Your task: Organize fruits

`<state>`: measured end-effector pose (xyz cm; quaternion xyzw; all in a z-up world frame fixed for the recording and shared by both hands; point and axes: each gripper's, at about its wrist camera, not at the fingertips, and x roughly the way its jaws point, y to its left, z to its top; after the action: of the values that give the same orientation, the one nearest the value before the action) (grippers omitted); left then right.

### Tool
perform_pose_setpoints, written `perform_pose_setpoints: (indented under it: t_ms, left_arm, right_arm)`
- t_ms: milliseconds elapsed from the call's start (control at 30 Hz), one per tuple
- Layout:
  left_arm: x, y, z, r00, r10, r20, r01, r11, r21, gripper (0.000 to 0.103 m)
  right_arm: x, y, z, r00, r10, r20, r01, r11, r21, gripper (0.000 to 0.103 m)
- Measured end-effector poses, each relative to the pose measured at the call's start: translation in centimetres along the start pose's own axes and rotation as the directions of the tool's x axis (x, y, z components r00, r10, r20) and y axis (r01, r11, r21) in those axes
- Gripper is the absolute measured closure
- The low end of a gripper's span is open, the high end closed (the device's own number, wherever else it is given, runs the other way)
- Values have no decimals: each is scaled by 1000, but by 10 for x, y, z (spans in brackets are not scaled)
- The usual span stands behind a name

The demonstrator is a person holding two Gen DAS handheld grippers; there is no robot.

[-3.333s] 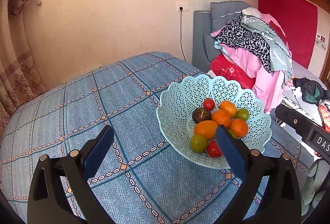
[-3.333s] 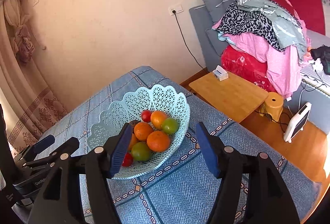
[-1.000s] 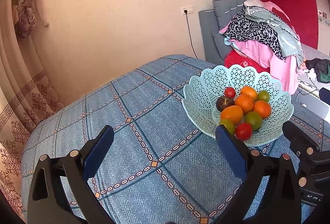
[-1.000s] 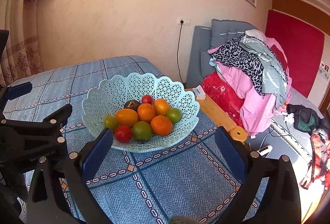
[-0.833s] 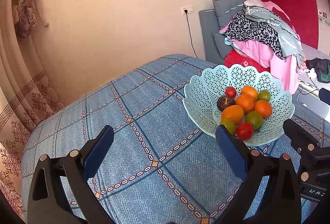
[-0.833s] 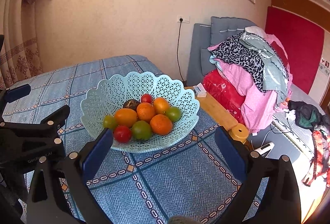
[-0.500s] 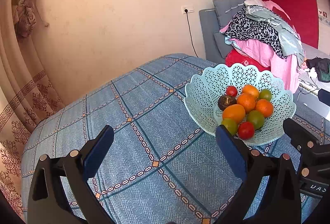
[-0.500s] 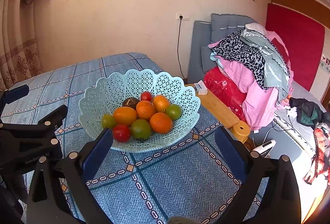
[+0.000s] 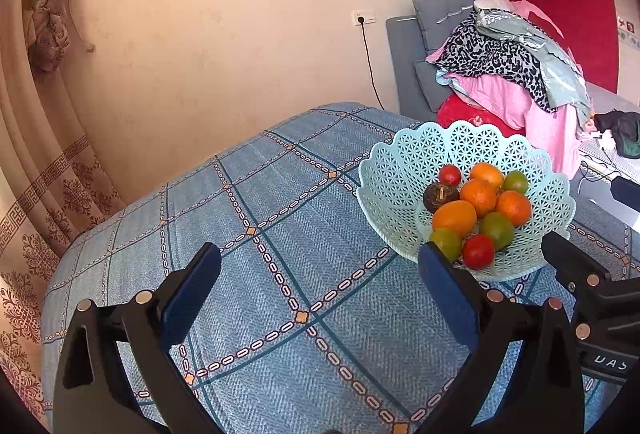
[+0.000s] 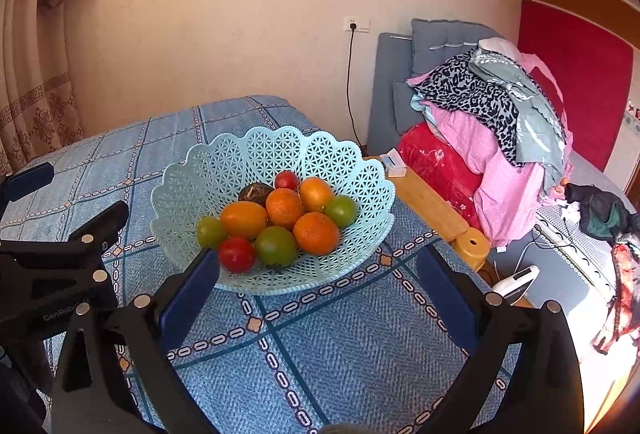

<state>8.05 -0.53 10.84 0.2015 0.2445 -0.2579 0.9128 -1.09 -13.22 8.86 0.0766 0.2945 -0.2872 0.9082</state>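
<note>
Left tongs (image 9: 320, 274) and right tongs (image 10: 318, 274): black frames bearing dark blue pads (image 9: 192, 296), with round silver screws at the joints. White lettering "GenRobot" is printed on the left body, at lower left of the right-wrist view.

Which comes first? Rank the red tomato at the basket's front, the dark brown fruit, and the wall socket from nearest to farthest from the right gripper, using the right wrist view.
From the right gripper:
1. Red tomato, front left of the basket, just beyond the left fingertip.
2. Dark brown fruit, farther back in the basket, behind the oranges.
3. Wall socket, up on the far wall behind the table.
</note>
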Motion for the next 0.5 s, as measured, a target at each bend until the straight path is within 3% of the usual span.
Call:
perform_pose_setpoints:
  t_ms: [500]
  left_arm:
    - [2, -1, -2, 1000, 1, -4, -1, 1000, 1, 3]
  right_arm:
    - [3, -1, -1, 1000, 1, -7, 0, 1000, 23, 5]
